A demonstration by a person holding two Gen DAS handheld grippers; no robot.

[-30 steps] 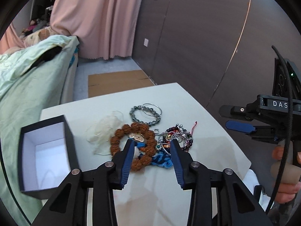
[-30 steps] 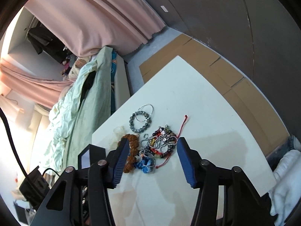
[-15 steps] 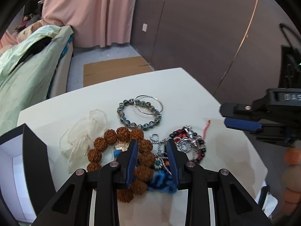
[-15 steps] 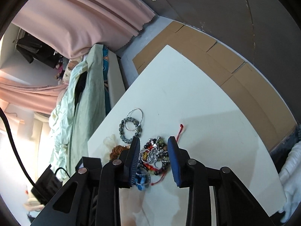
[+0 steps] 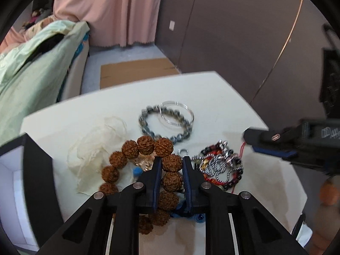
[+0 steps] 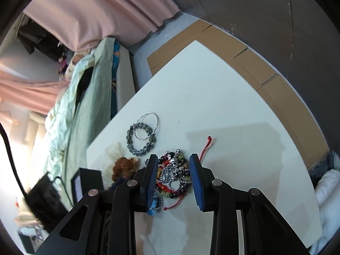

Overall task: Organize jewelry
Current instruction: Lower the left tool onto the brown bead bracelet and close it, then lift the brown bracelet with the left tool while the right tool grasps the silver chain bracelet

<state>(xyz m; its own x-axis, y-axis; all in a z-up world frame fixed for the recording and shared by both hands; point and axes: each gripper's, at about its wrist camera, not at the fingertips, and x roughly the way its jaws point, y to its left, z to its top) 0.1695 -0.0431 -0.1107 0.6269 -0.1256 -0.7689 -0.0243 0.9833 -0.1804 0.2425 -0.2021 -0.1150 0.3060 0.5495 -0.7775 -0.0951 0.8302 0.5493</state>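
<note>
Landmark: brown seed-bead bracelet (image 5: 148, 165), lying flat on the white surface (image 5: 212, 97).

L of bracelet: black box (image 5: 40, 187), open, white inside, at surface edge. Crumpled sheer pouch (image 5: 95, 146) between box and bracelet, touching the beads.

At bracelet: left gripper (image 5: 170, 182) fingers closed down onto the bracelet's right-hand run of beads; two beads sit between the blue pads, seemingly pinched. Finger line runs along that strand, so the loop hangs off to the L of the fingers, toward the box. Judgement: left is the nearer hand for this piece; coming move is lift and carry L to the box. Risk: blue cord piece (image 5: 180, 211) under the fingers may drag along.

Beyond bracelet: grey bead bracelet (image 5: 165, 125) with thin wire bangle (image 5: 177, 114) overlapping it, both apart from the fingers.

R of bracelet: tangle of mixed bracelets (image 6: 173, 176), red cord (image 6: 206, 146) trailing out. Right gripper (image 6: 174, 180) fingers partly open, straddling the tangle, nothing gripped. Contact with beads cannot be told.
</note>
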